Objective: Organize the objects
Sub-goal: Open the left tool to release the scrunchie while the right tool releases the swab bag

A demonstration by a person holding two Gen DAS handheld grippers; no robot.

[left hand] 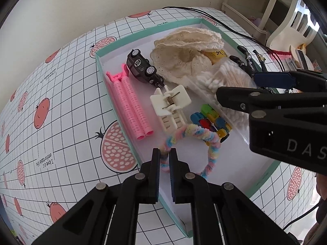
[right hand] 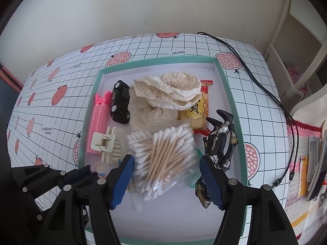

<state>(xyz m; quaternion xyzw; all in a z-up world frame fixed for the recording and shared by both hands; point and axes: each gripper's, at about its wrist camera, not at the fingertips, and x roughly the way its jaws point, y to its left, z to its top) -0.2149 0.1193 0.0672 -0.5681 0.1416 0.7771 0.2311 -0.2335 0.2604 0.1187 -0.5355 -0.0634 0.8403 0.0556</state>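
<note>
A loop of pastel rainbow chenille stem (left hand: 206,140) is pinched between the narrowly set fingers of the left gripper (left hand: 164,161), near the front left corner of the shallow teal-rimmed cardboard box (left hand: 98,61). The loop's far arc is draped over a cluster of small multicoloured plastic clips (left hand: 212,120), and whether the near part rests on the white floor of the box or is held just above it cannot be told. The step in hand is judged to be the placing of this loop among the goods already gathered there: a pair of pink ribbed hair rollers (left hand: 130,104), a black toy car (left hand: 143,67), a white spring hair clamp (left hand: 169,106), a cream lace fabric piece (left hand: 184,57) and a clear bag of wooden cotton swabs (right hand: 163,149).

The right gripper (right hand: 166,175) is held with its jaws spread wide and nothing between them, poised over the swab bag, with a black and gold patterned claw clip (right hand: 220,143) just beside its right finger.

For the next move, a release of the left jaws is called for, once the loop is lowered onto a bare patch of floor; care is needed that the fuzzy stem is not snagged on the coloured clips as the gripper is drawn away
</note>
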